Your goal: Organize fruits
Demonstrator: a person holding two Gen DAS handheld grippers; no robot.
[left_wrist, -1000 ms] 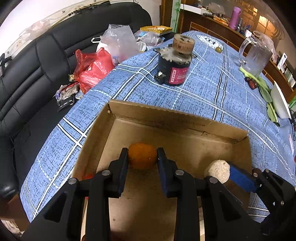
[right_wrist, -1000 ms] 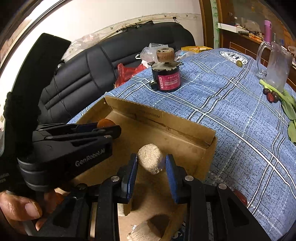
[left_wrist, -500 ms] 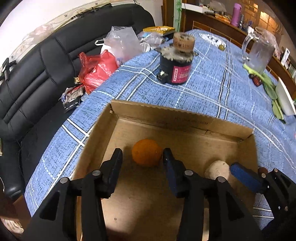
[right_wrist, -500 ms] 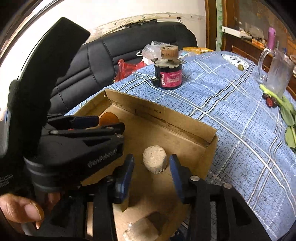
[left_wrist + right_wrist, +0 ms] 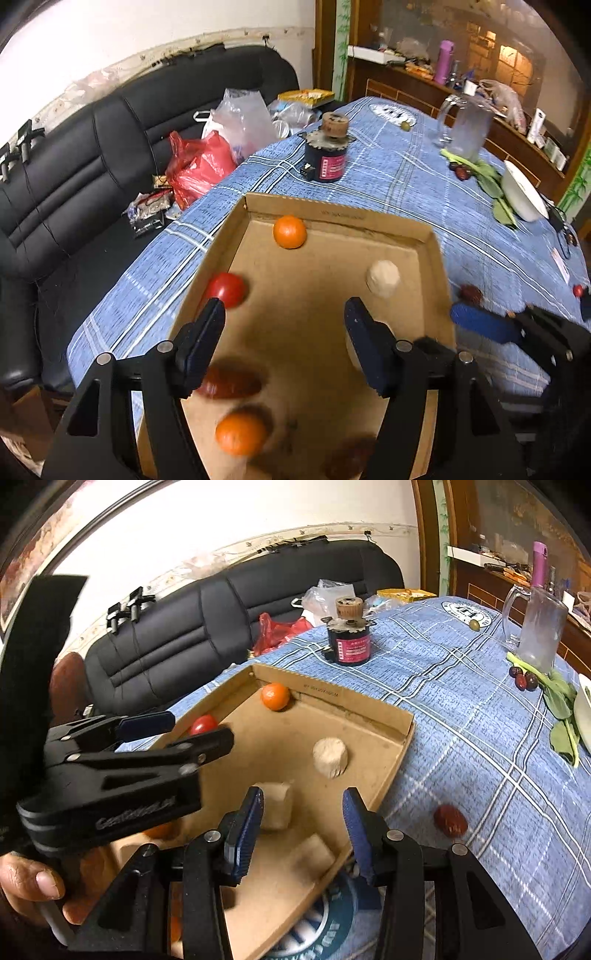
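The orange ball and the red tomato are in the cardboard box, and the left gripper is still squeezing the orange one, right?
Not quite. The left gripper isn't squeezing anything: its jaws have just been opening and nothing is between them. The orange sits free in the far corner of the cardboard box, with the red tomato by the left wall. The left wrist view shows it.

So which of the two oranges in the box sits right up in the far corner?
The orange against the cardboard box's far wall, near the corner. The other orange lies blurred at the near end, below the left tongs.
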